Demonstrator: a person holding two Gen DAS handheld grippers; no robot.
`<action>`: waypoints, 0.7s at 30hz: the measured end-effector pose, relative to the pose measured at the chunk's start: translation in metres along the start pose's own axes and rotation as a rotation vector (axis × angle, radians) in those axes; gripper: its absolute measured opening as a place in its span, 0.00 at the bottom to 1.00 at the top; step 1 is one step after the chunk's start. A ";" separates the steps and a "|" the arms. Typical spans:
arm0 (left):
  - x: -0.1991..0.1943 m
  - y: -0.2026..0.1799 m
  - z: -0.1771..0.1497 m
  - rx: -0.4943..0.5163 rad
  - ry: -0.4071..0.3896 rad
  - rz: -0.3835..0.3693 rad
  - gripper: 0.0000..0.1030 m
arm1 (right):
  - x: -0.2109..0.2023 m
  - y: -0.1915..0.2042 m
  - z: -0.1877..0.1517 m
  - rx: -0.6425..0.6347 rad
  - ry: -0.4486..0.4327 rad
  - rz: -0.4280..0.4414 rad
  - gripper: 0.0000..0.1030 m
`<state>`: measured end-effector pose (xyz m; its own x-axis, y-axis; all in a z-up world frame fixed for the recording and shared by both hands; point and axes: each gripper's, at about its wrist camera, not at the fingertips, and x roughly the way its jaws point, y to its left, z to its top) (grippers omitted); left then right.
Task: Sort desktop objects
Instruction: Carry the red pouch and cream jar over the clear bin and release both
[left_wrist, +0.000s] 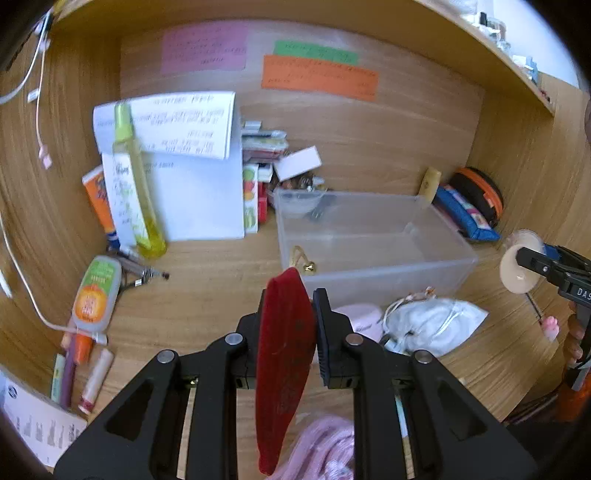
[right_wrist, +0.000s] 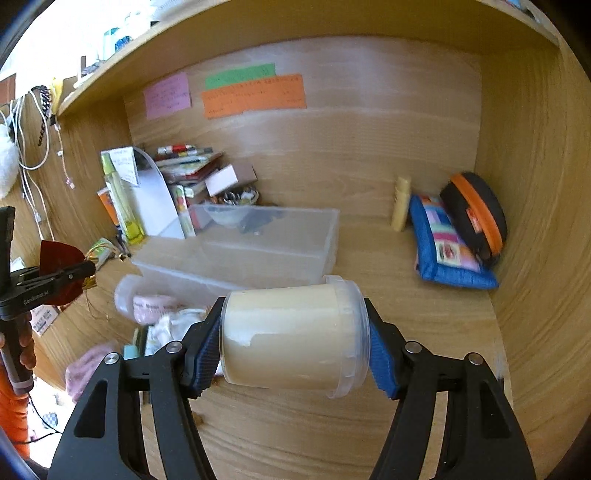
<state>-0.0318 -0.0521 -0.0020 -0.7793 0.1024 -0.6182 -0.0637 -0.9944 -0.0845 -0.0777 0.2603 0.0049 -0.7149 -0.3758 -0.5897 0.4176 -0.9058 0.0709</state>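
Note:
My left gripper (left_wrist: 290, 314) is shut on a flat dark red pouch (left_wrist: 284, 362) with a gold tassel and bell (left_wrist: 304, 260), held above the desk just in front of the clear plastic bin (left_wrist: 376, 258). My right gripper (right_wrist: 293, 338) is shut on a cream-filled clear jar (right_wrist: 291, 338), held sideways above the desk, right of the bin (right_wrist: 258, 254). The jar (left_wrist: 521, 262) and right gripper show at the right edge of the left wrist view. The red pouch (right_wrist: 59, 258) and left gripper show at the left of the right wrist view.
A white drawstring bag (left_wrist: 432, 325) and pink items (left_wrist: 362, 317) lie in front of the bin. A yellow bottle (left_wrist: 136, 184), an orange-label bottle (left_wrist: 96, 295), pens and papers sit at left. A blue pouch (right_wrist: 443, 243) and a black-orange case (right_wrist: 476, 218) lie at right.

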 end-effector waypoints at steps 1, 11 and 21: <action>-0.001 -0.002 0.003 0.005 -0.005 -0.005 0.19 | 0.000 0.000 0.003 -0.002 -0.003 0.009 0.62; -0.004 -0.026 0.037 0.024 -0.033 -0.093 0.19 | 0.003 0.009 0.036 -0.023 -0.041 0.075 0.62; 0.028 -0.044 0.066 0.050 0.005 -0.117 0.19 | 0.036 0.013 0.064 -0.039 -0.001 0.098 0.62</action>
<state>-0.0918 -0.0070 0.0359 -0.7618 0.2177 -0.6101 -0.1850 -0.9757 -0.1171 -0.1339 0.2223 0.0364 -0.6701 -0.4626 -0.5804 0.5074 -0.8563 0.0966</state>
